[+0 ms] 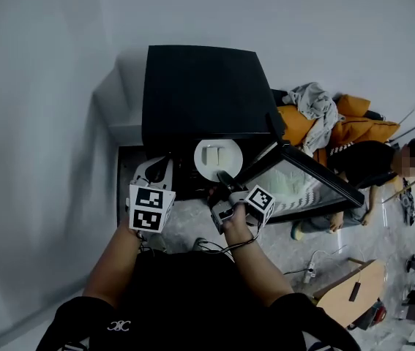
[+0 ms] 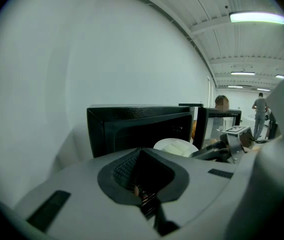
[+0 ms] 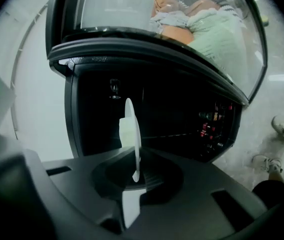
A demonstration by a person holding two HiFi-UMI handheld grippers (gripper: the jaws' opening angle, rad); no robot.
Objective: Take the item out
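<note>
A black microwave [image 1: 200, 86] stands on the floor with its glass door [image 1: 302, 170] swung open to the right. A white plate [image 1: 219, 158] carrying pale white food pieces sits at the mouth of the cavity. My right gripper [image 1: 225, 178] is shut on the plate's near rim. In the right gripper view the plate [image 3: 130, 134] stands edge-on between the jaws of the right gripper [image 3: 134, 176]. My left gripper [image 1: 159, 170] hovers left of the plate with nothing in it. Its jaws look shut in the left gripper view [image 2: 142, 184], where the plate [image 2: 174, 146] shows beyond.
A person [image 1: 368, 167] sits on the floor just right of the open door, beside orange bags and clothes [image 1: 339, 126]. A wooden board [image 1: 353, 291] and a cable with power strip [image 1: 313, 269] lie at lower right. A white wall runs along the left.
</note>
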